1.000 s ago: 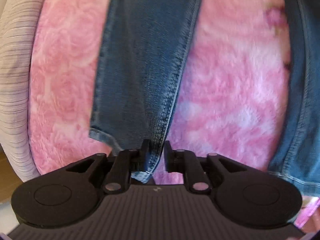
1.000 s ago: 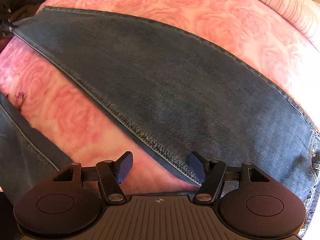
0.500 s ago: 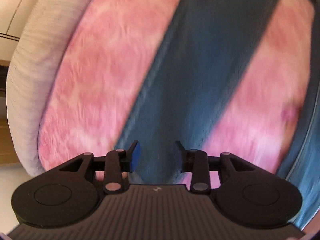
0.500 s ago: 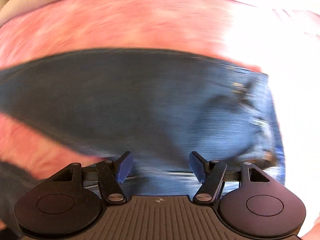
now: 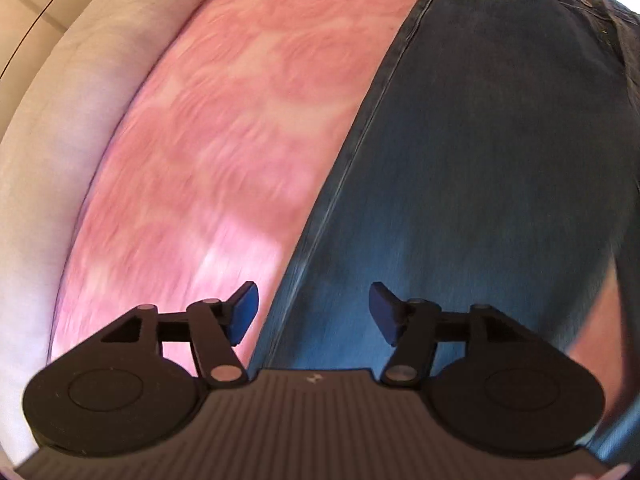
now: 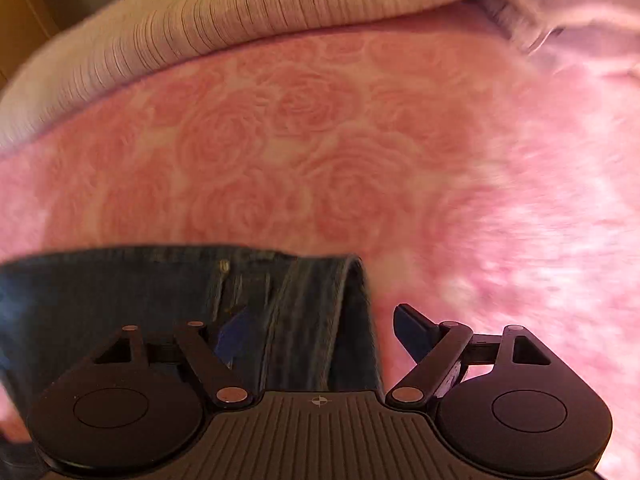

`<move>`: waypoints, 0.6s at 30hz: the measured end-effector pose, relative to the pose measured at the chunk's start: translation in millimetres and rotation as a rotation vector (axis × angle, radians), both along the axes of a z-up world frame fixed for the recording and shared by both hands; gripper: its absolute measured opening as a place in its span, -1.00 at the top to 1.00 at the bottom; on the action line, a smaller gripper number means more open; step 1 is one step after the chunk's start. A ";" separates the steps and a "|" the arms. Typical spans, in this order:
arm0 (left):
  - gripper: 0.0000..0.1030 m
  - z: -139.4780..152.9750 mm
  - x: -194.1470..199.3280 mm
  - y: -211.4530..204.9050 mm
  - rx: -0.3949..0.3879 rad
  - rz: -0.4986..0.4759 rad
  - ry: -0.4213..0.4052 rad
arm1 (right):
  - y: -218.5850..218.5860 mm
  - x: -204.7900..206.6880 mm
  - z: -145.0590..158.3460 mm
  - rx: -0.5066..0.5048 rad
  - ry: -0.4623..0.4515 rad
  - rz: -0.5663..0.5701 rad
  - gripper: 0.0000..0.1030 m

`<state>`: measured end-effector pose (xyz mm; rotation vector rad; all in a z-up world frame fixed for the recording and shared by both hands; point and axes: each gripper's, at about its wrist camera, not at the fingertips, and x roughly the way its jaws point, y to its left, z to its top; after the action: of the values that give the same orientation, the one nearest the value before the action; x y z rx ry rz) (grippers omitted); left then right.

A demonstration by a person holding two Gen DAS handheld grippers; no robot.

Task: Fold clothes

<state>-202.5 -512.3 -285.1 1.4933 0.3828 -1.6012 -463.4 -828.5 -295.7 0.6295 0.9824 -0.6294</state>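
Note:
A pair of blue jeans lies flat on a pink rose-patterned blanket, its waistband at the top right of the left wrist view. My left gripper is open and empty just above the outer seam of a leg. In the right wrist view the waistband corner of the jeans lies between the fingers of my right gripper, which is open and empty. The rest of the jeans is out of that view.
A pale ribbed cover edges the blanket at the back; it also shows at the left of the left wrist view. Wooden furniture stands beyond it.
My left gripper let go of the leg hem, opened wide and moved up the leg toward the waist. My right gripper stayed open and moved along the jeans to the waistband corner.

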 end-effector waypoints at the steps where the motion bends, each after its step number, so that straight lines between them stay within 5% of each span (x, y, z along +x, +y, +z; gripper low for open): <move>1: -0.11 -7.5 -6.0 -9.6 0.011 -0.002 0.000 | -7.0 1.7 -9.7 0.017 0.002 0.017 -0.59; 4: -0.12 -29.0 -17.2 -32.3 0.059 0.005 0.009 | -19.0 -0.5 -30.7 0.075 -0.019 0.045 -0.52; 5: -0.13 -30.0 -17.4 -33.8 0.078 0.004 0.020 | -19.0 -5.0 -32.6 0.080 -0.029 0.042 -0.17; 6: -0.08 -31.1 -17.5 -35.4 0.098 0.004 0.030 | -18.9 -9.4 -34.6 0.085 -0.040 0.039 -0.05; 9: 0.75 -34.4 -18.0 -40.0 0.157 0.002 0.062 | -21.1 -24.5 -24.2 0.098 -0.102 0.026 0.69; 11: 0.89 -28.8 -26.5 -37.7 0.140 -0.029 0.028 | -25.8 -34.3 -12.8 0.118 -0.146 0.010 0.76; 18: 0.78 -36.2 -44.2 -75.0 0.064 0.012 -0.006 | -53.8 -41.0 -14.3 0.068 -0.100 0.039 0.74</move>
<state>-246.7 -587.3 -321.3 1.5411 0.4424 -1.5880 -504.4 -882.3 -309.9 0.6940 0.9234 -0.5273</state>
